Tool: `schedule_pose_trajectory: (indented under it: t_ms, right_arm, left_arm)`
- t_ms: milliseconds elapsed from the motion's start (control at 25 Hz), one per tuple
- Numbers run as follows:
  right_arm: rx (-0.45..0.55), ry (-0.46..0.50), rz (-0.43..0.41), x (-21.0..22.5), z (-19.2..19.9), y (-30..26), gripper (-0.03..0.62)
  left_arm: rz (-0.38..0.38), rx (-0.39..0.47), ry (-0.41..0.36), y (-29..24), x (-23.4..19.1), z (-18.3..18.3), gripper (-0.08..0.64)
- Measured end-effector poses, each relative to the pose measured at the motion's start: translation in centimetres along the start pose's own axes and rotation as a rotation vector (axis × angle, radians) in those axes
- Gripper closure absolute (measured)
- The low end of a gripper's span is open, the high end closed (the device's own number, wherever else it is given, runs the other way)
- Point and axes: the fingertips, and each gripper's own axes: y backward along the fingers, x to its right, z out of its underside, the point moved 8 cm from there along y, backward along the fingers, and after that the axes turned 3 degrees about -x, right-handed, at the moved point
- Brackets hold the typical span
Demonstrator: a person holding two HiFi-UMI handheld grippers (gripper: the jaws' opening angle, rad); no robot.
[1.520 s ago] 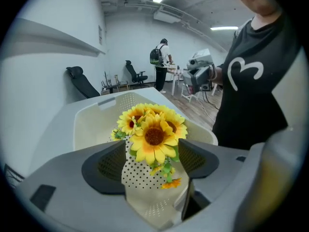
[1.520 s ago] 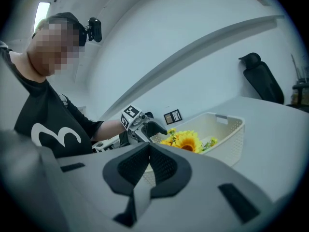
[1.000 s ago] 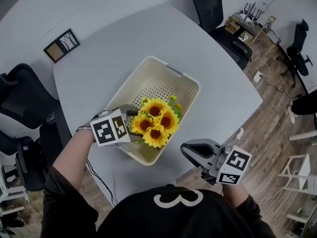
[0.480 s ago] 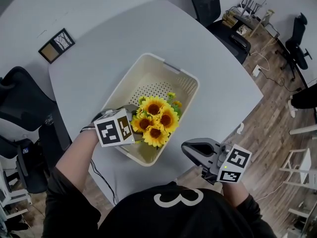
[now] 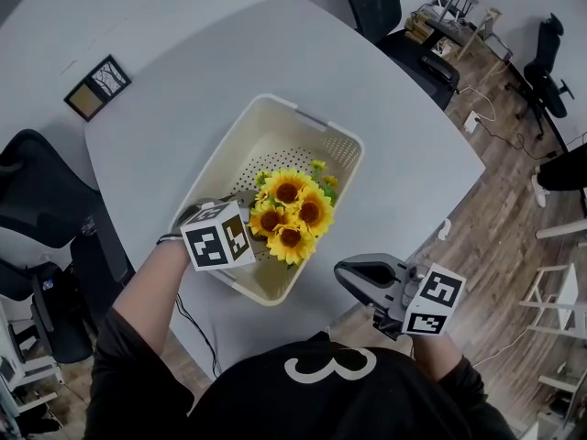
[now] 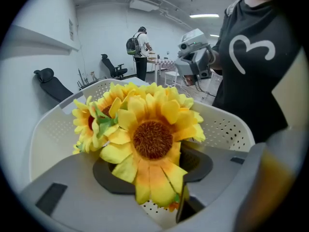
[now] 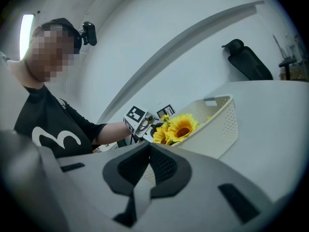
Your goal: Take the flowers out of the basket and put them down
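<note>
L gripper (image 5: 246, 211), left of centre in head view, is dipped into the basket (image 5: 303, 117) w/ jaws part spread, just been closing; flowers (image 5: 292, 214) are seen btwn them, a gap left at the tips. Flowers are kept in the basket's near end, on the table (image 5: 202, 81). R gripper (image 5: 344, 278), lower right, is held off the table edge, jaws pressed together, nothing btwn

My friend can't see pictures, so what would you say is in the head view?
Yellow sunflowers sit in a cream basket on a grey table; the left tongs have just been closing around them. The right tongs, shut and empty, hang beside the table's near edge.
</note>
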Motion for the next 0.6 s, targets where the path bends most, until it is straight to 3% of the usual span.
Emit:
schedule_pose_trajectory:
  t_ms: [320, 600]
  right_arm:
    - [0.004, -0.014, 0.009, 0.1, 0.2, 0.3, 0.583]
    - [0.008, -0.021, 0.022, 0.5, -0.1, 0.4, 0.583]
  left_arm:
    - [0.013, 0.022, -0.012, -1.0, -0.5, -0.3, 0.331]
    - [0.012, 0.103, -0.001, -1.5, -0.9, 0.1, 0.351]
